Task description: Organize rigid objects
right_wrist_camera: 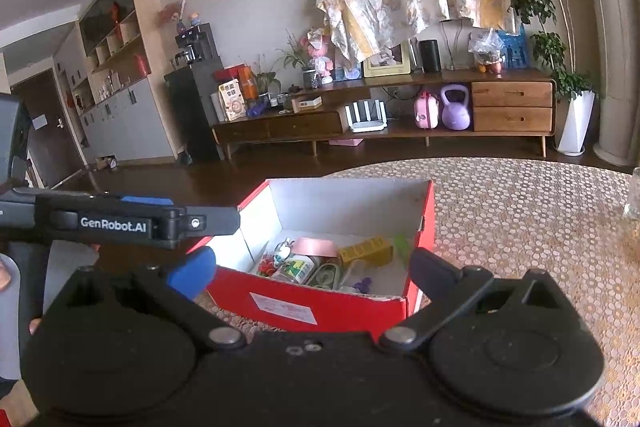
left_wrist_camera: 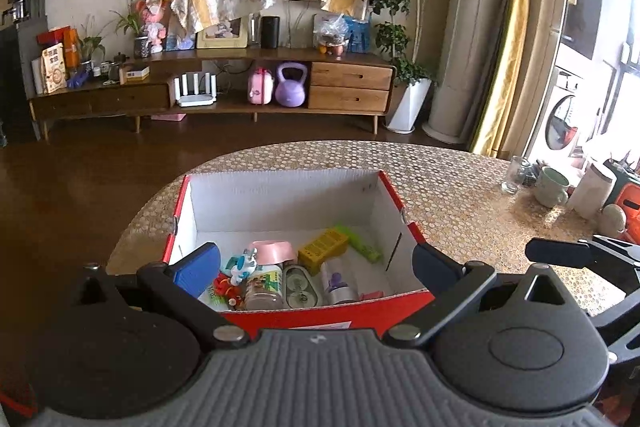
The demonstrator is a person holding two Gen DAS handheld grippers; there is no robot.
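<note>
The left gripper (left_wrist_camera: 316,267) hovered level over the near edge of the red cardboard box (left_wrist_camera: 320,317) on the patterned table (left_wrist_camera: 460,195), jaws spread wide and empty. The right gripper (right_wrist_camera: 312,269) hung to its right, equally agape. A yellow carton (left_wrist_camera: 323,245) and a jar (left_wrist_camera: 264,285) lay inside the box.

The right gripper (right_wrist_camera: 312,273) hangs wide apart and empty before the red box (right_wrist_camera: 316,307); small items fill its floor.
</note>
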